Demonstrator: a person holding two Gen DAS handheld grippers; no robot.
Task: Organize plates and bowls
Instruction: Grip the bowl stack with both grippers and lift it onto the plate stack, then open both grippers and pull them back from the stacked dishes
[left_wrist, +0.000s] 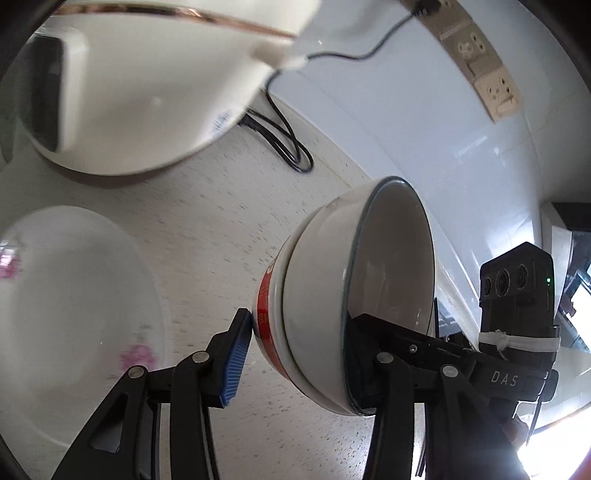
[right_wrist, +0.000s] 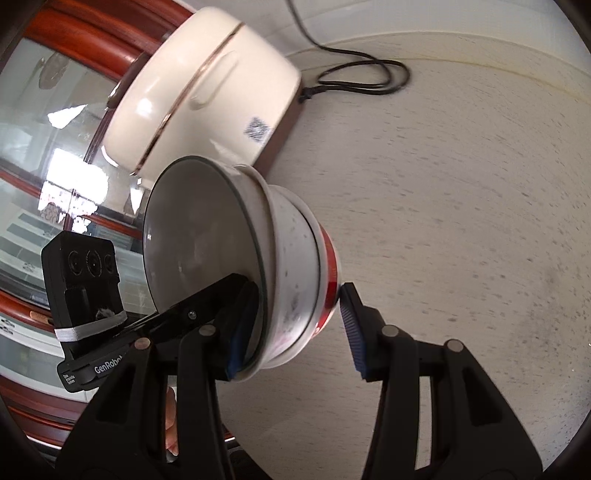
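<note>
A stack of nested bowls (left_wrist: 317, 295), a white one with a dark rim sitting inside one with a red band, hangs tilted above the speckled counter (left_wrist: 207, 221). My left gripper (left_wrist: 295, 365) is shut on its wall, with one blue pad on the red band and the other finger inside the rim. In the right wrist view the same bowl stack (right_wrist: 288, 266) is clamped by my right gripper (right_wrist: 295, 332) the same way, from the opposite side. Each view shows the other gripper's finger reaching into the bowl. A white plate with pink flowers (left_wrist: 74, 314) lies on the counter at the left.
A cream electric cooker (right_wrist: 199, 96) stands on the counter just behind the bowls, its black cable (right_wrist: 362, 77) looped beside it. Wall sockets (left_wrist: 480, 62) sit on the tiled wall. A red wooden glass-fronted cabinet (right_wrist: 55, 147) is at the left in the right wrist view.
</note>
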